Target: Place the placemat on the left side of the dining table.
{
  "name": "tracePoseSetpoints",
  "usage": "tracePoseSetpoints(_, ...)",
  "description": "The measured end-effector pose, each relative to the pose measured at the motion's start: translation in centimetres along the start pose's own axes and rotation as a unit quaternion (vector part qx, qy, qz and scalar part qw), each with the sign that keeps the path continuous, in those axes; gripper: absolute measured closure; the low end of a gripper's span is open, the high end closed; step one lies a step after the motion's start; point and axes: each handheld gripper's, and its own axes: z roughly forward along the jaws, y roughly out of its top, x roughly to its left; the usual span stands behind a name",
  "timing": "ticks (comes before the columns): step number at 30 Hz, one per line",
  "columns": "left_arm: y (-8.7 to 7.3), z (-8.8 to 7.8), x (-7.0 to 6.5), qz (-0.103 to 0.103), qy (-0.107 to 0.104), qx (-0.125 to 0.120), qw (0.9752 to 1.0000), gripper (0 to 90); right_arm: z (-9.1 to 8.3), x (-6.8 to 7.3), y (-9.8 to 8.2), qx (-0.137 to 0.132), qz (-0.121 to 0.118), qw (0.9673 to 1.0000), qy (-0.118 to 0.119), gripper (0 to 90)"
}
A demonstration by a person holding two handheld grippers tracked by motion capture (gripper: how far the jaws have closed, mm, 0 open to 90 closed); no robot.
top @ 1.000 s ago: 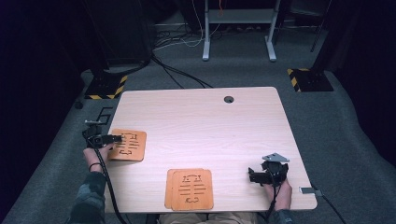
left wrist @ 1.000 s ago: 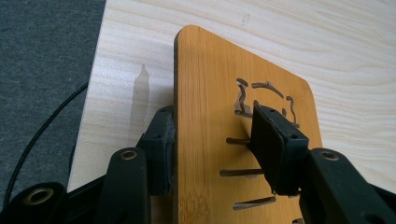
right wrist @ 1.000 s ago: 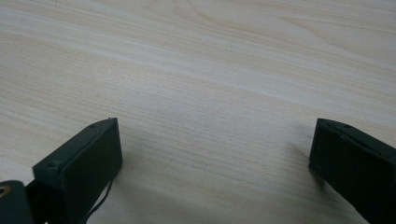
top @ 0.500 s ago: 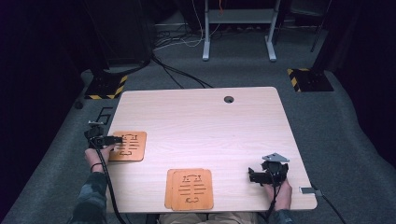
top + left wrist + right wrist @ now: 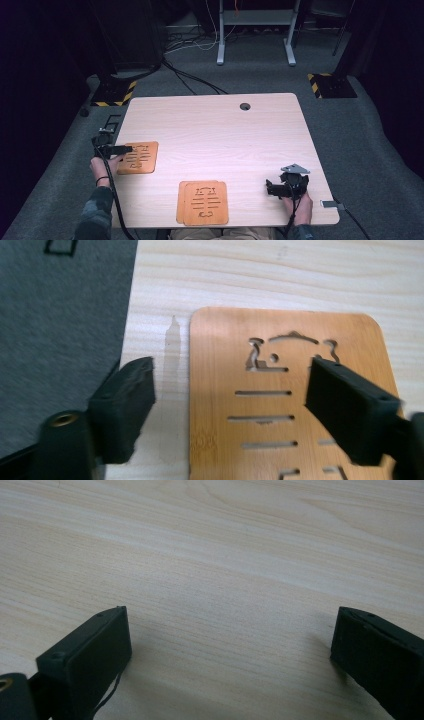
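The left tool (image 5: 119, 149) has drawn back a little toward the table's (image 5: 210, 130) left edge, its jaws now spread over the single bamboo coaster (image 5: 285, 395), gripping nothing. This looks like a release or a re-approach. The right tool (image 5: 272, 187), also spread, rests unmoved near the front right corner; the stacked coasters (image 5: 202, 201) lie at the front edge.

The left gripper view's bottom edge cut off the wooden coaster (image 5: 285, 405). Its right slots lay hidden behind one jaw.
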Motion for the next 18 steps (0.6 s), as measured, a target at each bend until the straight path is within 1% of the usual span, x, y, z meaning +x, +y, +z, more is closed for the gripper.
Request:
tracePoseSetpoints(2, -0.3, -0.8, -0.2, 0.001, -0.008, -0.013, 0.9999, 14.5, 0.0, 0.0, 0.0, 0.000, 0.000, 1.0000, 0.000, 1.9)
tracePoseSetpoints(3, -0.4, -1.0, -0.2, 0.000, -0.014, -0.014, 0.9998, 13.8, 0.0, 0.0, 0.0, 0.000, 0.000, 1.0000, 0.000, 1.9)
tracePoseSetpoints(6, -1.2, -2.1, -0.3, 0.004, -0.031, -0.024, 0.9992, 10.9, 0.0, 0.0, 0.0, 0.000, 0.000, 1.0000, 0.000, 1.9)
tracePoseSetpoints(7, -1.4, -2.3, -0.3, 0.005, -0.035, -0.030, 0.9989, 9.8, 0.0, 0.0, 0.0, 0.000, 0.000, 1.0000, 0.000, 1.9)
tracePoseSetpoints(9, -2.1, -3.0, -0.5, 0.015, -0.046, -0.038, 0.9981, 7.7, 0.0, 0.0, 0.0, 0.000, 0.000, 1.0000, 0.000, 1.9)
tracePoseSetpoints(11, -3.0, -3.5, -0.8, 0.018, -0.066, -0.047, 0.9965, 7.6, 0.0, 0.0, 0.0, 0.000, 0.000, 1.0000, 0.000, 1.9)
tracePoseSetpoints(15, -4.7, -4.3, -1.4, 0.030, -0.074, -0.058, 0.9951, 6.4, 0.0, 0.0, 0.0, 0.000, 0.000, 1.0000, 0.000, 1.9)
tracePoseSetpoints(18, -6.2, -4.8, -2.0, 0.040, -0.065, -0.059, 0.9953, 5.4, 0.0, 0.0, 0.0, 0.000, 0.000, 1.0000, 0.000, 1.9)
